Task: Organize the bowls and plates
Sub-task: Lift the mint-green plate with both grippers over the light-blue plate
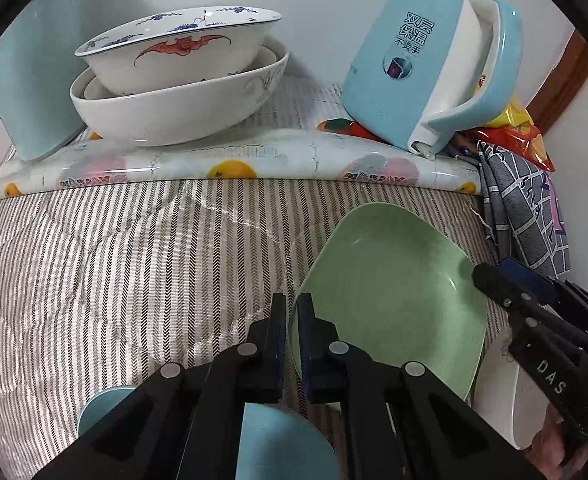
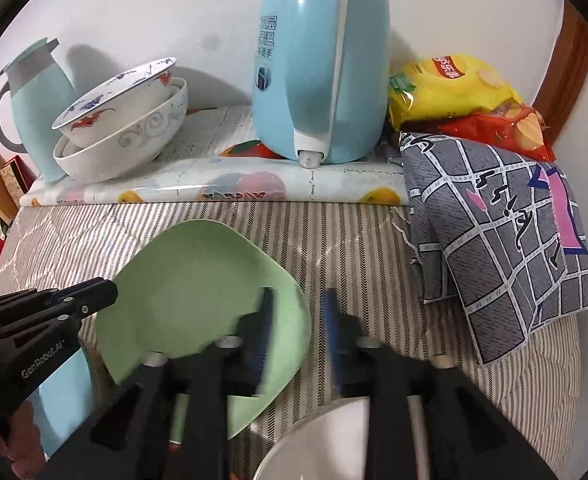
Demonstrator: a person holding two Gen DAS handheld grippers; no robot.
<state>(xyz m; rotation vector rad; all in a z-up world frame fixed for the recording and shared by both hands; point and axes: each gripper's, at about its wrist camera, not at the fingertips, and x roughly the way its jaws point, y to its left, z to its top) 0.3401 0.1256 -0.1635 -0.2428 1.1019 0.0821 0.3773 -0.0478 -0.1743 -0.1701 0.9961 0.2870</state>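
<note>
A green squarish plate [image 1: 390, 300] lies tilted over the striped cloth; it also shows in the right wrist view [image 2: 198, 288]. My left gripper [image 1: 292, 312] is shut on the plate's left rim. My right gripper [image 2: 298, 312] is open, with its left finger over the plate's right rim and its right finger outside it. A light blue plate [image 1: 278, 444] lies under my left gripper. A white bowl [image 2: 326, 440] sits under my right gripper. Stacked white bowls [image 1: 178, 92] with a red bat pattern stand at the back left.
A light blue kettle [image 2: 318, 68] and a blue thermos jug [image 2: 38, 100] stand on the fruit-print ledge [image 1: 230, 164]. Snack bags [image 2: 466, 92] and a grey checked cloth [image 2: 502, 232] lie at the right. Striped cloth [image 1: 114, 264] covers the surface.
</note>
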